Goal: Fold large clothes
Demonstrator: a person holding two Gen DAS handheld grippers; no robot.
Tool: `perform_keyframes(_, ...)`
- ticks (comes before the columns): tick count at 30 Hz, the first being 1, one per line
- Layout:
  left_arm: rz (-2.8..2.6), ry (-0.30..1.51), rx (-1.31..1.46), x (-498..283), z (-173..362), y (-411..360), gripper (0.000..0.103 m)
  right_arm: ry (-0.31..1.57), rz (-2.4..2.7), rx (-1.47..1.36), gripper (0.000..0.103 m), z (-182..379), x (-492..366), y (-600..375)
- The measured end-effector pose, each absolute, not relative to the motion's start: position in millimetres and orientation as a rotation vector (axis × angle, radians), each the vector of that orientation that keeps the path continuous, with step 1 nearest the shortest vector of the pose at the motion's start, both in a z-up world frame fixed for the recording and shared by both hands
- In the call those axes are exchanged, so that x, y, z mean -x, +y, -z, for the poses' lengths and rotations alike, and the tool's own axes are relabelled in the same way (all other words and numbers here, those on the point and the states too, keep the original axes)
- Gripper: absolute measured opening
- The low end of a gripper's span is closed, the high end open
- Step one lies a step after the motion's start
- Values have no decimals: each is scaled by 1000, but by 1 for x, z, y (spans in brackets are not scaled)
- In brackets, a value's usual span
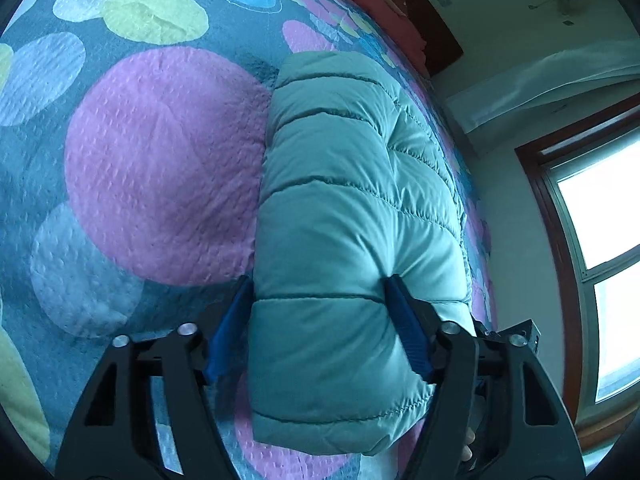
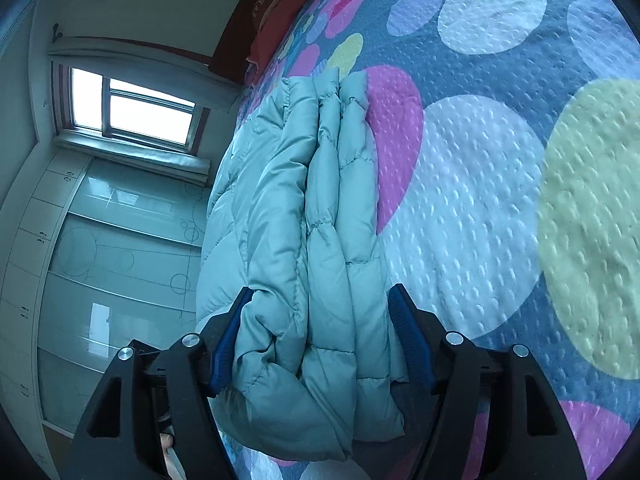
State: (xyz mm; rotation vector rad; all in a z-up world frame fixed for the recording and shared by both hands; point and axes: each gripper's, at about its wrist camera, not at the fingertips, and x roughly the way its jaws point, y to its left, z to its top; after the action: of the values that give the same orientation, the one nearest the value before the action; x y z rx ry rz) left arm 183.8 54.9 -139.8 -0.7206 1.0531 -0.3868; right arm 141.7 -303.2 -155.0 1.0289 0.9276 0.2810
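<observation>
A teal quilted puffer jacket [image 1: 344, 216] lies folded into a thick bundle on a bed with a quilt of coloured circles [image 1: 160, 160]. In the left wrist view my left gripper [image 1: 320, 292] straddles one end of the bundle, its blue pads [image 1: 404, 320] pressing into both sides of the padding. In the right wrist view the jacket [image 2: 304, 240] shows several stacked layers, and my right gripper [image 2: 320, 300] clamps its near end, blue pads [image 2: 404, 324] against both sides.
The quilt [image 2: 500, 200] spreads wide beside the jacket. A red pillow [image 1: 384, 4] lies at the headboard. A window [image 1: 600, 240] and wall stand past the bed's edge; a glossy wardrobe [image 2: 112, 260] and window [image 2: 136, 108] show in the right wrist view.
</observation>
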Motion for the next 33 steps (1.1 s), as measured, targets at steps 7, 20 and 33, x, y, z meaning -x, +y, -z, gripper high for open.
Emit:
perform_keyframes(7,368,1052,668,-185,134,48,51,931,-276,-1014,41,155,-146,-292)
perform_keyframes(20,266,1006,483,-154,106,41,76,930,-252,-998,55,136,-109,-291)
perform_keyframes(33,178,930,276,-109,88,33,81,942,-96,-748,61,114,-59,-268)
